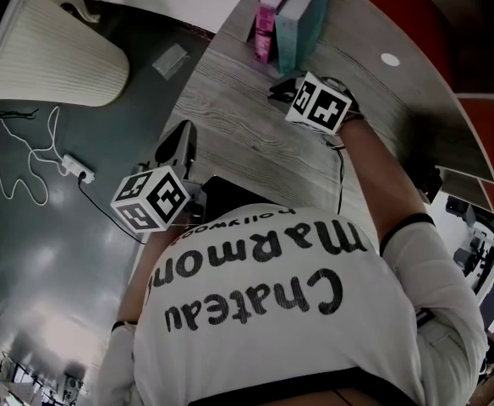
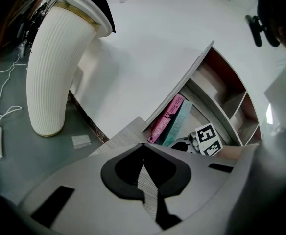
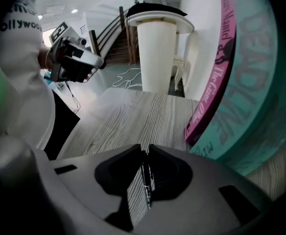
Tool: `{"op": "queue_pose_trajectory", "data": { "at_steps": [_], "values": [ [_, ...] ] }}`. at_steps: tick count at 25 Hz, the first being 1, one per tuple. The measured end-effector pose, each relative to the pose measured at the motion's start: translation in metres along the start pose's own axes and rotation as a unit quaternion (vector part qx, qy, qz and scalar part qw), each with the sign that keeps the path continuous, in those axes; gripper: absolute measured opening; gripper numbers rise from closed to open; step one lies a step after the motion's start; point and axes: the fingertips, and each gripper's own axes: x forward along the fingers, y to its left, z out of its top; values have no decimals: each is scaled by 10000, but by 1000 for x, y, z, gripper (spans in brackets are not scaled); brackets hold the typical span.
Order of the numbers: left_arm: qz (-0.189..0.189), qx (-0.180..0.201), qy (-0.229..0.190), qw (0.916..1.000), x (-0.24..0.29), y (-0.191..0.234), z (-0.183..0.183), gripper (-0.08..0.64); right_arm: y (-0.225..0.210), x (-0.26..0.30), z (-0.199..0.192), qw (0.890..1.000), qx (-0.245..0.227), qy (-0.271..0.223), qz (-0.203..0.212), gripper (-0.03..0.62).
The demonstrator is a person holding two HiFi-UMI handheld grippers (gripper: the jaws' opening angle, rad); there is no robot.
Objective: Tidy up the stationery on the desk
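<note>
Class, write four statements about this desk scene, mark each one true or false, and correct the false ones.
1. The right gripper is shut on a thin dark pen. True.
2. The pink book lies flat on the desk. False: it stands on edge beside the teal book.
3. The left gripper holds a book. False: its jaws are together with nothing between them.
4. A white ribbed pedestal stands on the floor beside the desk. True.

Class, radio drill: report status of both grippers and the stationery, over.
Left gripper shut, empty. Right gripper shut on pen. Books stand close beside it.
</note>
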Motion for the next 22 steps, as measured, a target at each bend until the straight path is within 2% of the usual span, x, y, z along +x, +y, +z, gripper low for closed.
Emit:
{"op": "queue_pose_trajectory", "data": {
  "at_steps": [4,10,15,22],
  "values": [
    [-42,44,-25,10000,1,-3,3,15,-10,-14,15,9974,403,-527,-275,67],
    [-131,145,-59,9998,3,-12,8,15,-17,-43,32,9867,880,-1200,-650,67],
    [-259,243,-57,9994,7,-26,11,15,-17,-64,33,9801,1028,-1421,-928,67],
    [-578,478,11,9972,14,-56,14,15,-17,-101,16,9658,1556,-1527,-1404,66]
  ]
}}
